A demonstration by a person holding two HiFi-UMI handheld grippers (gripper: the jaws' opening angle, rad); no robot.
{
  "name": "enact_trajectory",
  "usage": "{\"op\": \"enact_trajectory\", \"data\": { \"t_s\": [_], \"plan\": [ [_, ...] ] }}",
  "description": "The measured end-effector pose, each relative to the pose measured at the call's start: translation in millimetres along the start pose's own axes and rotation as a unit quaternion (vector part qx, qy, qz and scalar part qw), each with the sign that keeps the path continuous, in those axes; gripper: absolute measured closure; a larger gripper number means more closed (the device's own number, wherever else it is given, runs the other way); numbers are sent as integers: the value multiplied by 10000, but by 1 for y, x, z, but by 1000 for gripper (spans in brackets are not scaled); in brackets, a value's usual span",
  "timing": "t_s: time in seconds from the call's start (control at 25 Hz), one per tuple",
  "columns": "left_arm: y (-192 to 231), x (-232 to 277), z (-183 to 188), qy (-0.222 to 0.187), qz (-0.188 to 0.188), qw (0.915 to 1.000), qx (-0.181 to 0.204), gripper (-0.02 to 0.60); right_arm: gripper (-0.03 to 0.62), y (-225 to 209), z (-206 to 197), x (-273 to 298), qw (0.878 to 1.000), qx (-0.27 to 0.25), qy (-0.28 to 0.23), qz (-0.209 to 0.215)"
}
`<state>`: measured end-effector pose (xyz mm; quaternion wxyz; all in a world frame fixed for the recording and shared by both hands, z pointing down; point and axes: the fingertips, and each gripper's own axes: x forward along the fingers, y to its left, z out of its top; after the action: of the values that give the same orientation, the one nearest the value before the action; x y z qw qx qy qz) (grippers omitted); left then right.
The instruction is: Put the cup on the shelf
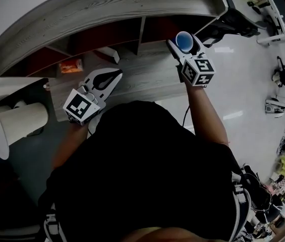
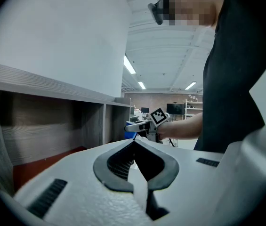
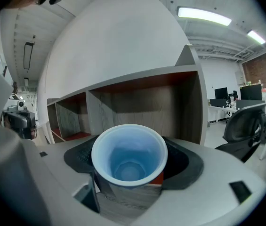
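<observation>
Cup [image 3: 129, 157] upright, clamped in right gripper [image 1: 184, 45], just before rightmost bay of shelf [image 1: 107, 9]. Left gripper [image 1: 118, 76] closed, empty. Risk: rim striking top board, tipping cup loose.

Glossy pale floor [image 1: 248, 79], black office chair [image 3: 246, 126], ceiling strip lights [image 3: 204, 15] on, desks [image 3: 216, 108] with monitors [image 3: 221, 93] at back, brick wall [image 3: 260, 69] far right.

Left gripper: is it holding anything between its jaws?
No, the left gripper has its jaws closed together at the tips, with nothing between them.
</observation>
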<state>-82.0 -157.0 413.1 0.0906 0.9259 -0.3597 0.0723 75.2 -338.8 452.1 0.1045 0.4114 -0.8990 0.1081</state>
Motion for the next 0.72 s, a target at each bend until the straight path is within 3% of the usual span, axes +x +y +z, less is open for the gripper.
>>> {"op": "enact_trajectory", "data": {
  "t_s": [0.2,0.36,0.72],
  "plan": [
    [5,8,1,14,149,9999,-9,563,209,-13,-4,25,9994,-316,135,64],
    [9,13,0,6,232,9997,114,563,209,-18,-9,42,9990,-336,214,182],
    [13,25,0,87,504,9987,-80,563,209,-33,-30,85,9973,-319,541,383]
  ]
}}
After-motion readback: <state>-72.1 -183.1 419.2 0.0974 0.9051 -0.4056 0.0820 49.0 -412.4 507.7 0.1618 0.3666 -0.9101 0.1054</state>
